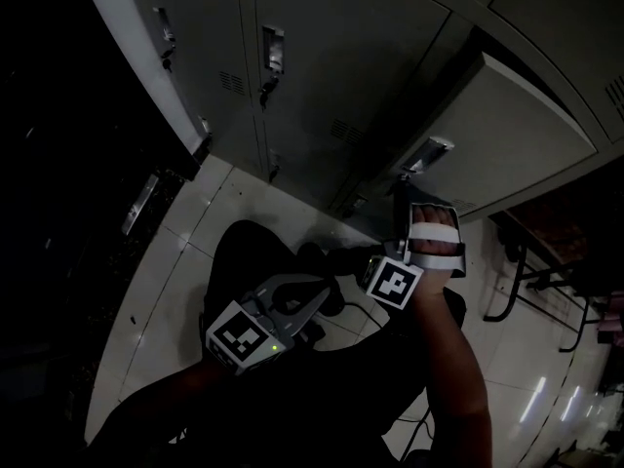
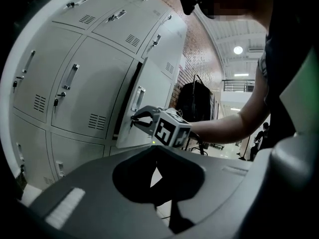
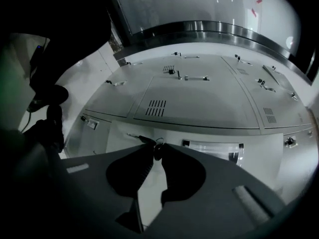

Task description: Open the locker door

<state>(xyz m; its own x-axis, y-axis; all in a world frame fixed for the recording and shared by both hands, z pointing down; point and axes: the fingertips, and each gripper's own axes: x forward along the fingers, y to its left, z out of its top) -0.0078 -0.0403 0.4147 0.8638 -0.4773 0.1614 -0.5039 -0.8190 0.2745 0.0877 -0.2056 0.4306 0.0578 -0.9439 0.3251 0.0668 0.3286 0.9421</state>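
The grey locker door [image 1: 517,135] stands ajar from its bank, and its edge [image 2: 144,108] shows in the left gripper view. My right gripper [image 1: 402,191] reaches up to it just below the chrome handle [image 1: 429,154]. In the right gripper view its tips [image 3: 157,146] pinch a black-headed key and its ring [image 3: 148,140] in front of the door, left of the handle [image 3: 214,147]. I cannot tell whether the key sits in the lock. My left gripper [image 1: 292,308] hangs low over my lap, jaws together with nothing in them [image 2: 155,151].
Closed lockers [image 1: 244,57] with handles and vents fill the wall to the left of the ajar door. A pale tiled floor [image 1: 185,252] lies below. A dark chair frame [image 1: 517,281] stands at the right, near the open door.
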